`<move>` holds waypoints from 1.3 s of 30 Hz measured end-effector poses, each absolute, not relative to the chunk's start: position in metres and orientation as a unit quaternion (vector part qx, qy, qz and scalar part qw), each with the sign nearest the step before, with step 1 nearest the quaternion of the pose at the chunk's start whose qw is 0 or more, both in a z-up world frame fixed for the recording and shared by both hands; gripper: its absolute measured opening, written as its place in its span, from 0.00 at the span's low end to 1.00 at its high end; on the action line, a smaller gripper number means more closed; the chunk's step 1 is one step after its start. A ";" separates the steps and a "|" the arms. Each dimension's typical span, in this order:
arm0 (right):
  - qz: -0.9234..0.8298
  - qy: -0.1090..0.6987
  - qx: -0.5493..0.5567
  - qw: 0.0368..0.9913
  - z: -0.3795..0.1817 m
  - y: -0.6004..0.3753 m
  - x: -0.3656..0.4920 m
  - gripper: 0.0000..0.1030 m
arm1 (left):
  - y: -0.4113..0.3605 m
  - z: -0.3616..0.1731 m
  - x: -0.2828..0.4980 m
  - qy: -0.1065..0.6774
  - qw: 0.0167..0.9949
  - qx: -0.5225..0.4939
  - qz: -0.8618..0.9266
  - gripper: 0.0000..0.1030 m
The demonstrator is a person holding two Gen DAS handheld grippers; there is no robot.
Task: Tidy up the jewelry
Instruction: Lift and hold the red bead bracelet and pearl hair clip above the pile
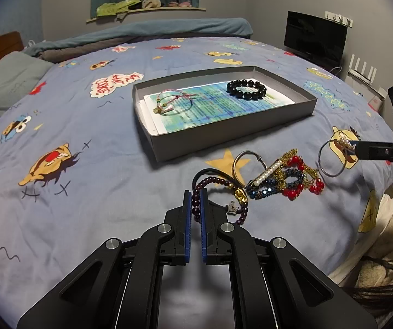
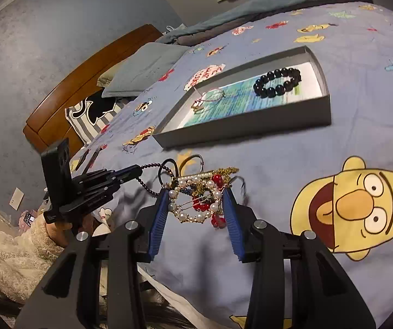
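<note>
Jewelry pile [image 1: 281, 178] on cartoon bedspread [image 1: 86, 126], gray tray [image 1: 234, 134], wooden headboard [image 2: 86, 82]

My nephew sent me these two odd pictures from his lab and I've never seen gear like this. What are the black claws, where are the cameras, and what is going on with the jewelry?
No robot here: a person holds a hand-held gripper in each hand, and each carries a wide-angle camera looking along its jaws. One picture comes from the left gripper, the other from the right gripper.

They work over a bed with a cartoon bedspread. On it sits a shallow grey box already containing a black bead bracelet and a thin pink bracelet. In front of the box lies a pile of jewelry.

The left jaws are shut on a purple bead bracelet. The right jaws grip a pearl hoop, whose ring hangs from them in the left view.
</note>
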State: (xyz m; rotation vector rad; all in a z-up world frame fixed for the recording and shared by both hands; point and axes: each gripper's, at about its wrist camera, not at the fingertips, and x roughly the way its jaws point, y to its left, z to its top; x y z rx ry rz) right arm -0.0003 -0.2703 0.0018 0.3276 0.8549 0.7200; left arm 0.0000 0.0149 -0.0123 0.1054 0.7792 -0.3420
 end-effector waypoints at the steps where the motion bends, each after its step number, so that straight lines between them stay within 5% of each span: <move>1: 0.339 0.401 0.150 0.837 0.004 -0.270 -0.001 0.39 | 0.015 -0.012 0.000 0.378 0.910 0.051 -0.166 0.06; 15: 0.345 0.413 0.193 0.820 0.000 -0.281 0.008 0.39 | 0.015 -0.012 0.000 0.378 0.909 0.051 -0.166 0.06; 39: 0.286 0.466 0.090 0.832 -0.027 -0.286 -0.007 0.39 | 0.012 -0.012 0.003 0.382 0.907 0.054 -0.171 0.06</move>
